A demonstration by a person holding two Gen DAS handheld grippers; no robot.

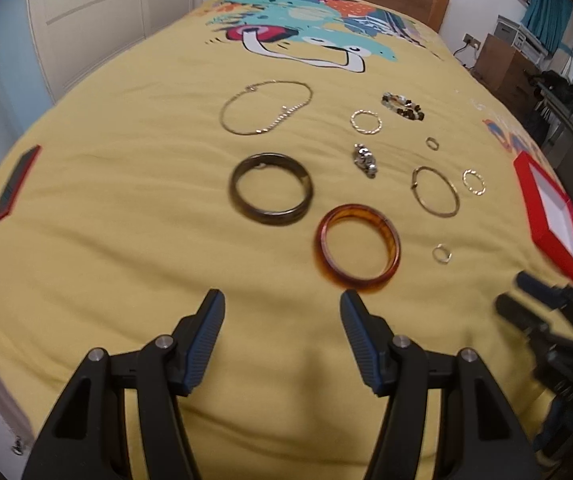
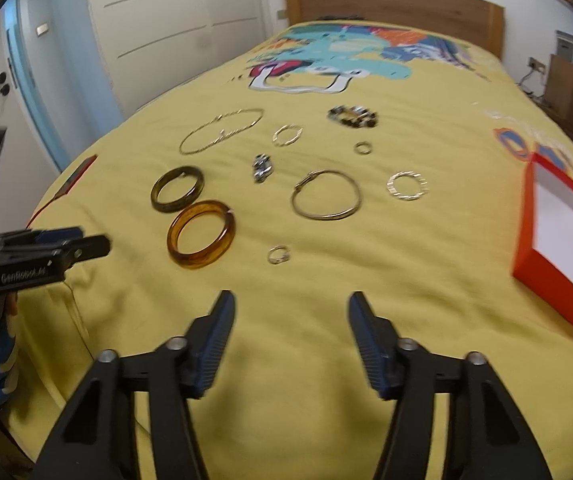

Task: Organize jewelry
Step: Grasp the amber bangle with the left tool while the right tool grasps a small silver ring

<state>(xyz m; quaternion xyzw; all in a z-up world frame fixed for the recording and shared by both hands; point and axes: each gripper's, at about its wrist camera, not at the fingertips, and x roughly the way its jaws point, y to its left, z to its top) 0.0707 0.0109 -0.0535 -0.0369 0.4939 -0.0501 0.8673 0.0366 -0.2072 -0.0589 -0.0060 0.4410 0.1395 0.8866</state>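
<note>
- Nothing is sorted yet, by the look of it: the red box [image 2: 526, 240] at the bed's right edge shows only white lining.
- Amber bangle [image 1: 358, 246], dark bangle [image 1: 271, 188], chain necklace [image 1: 266, 107], hoops and rings all lie loose mid-bed on the yellow bedspread [image 1: 126, 240].
- Your left gripper [image 1: 282, 304] and right gripper [image 2: 290, 306] both hang above the bed's near edge, fingers spread, holding nothing.

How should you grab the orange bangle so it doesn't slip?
Pinch the near rim of the orange bangle, one finger inside the hole and one outside, coming down from above. It lies flat on the yellow bedspread, so its sides give little hold. The open left gripper is probably closest.
</note>
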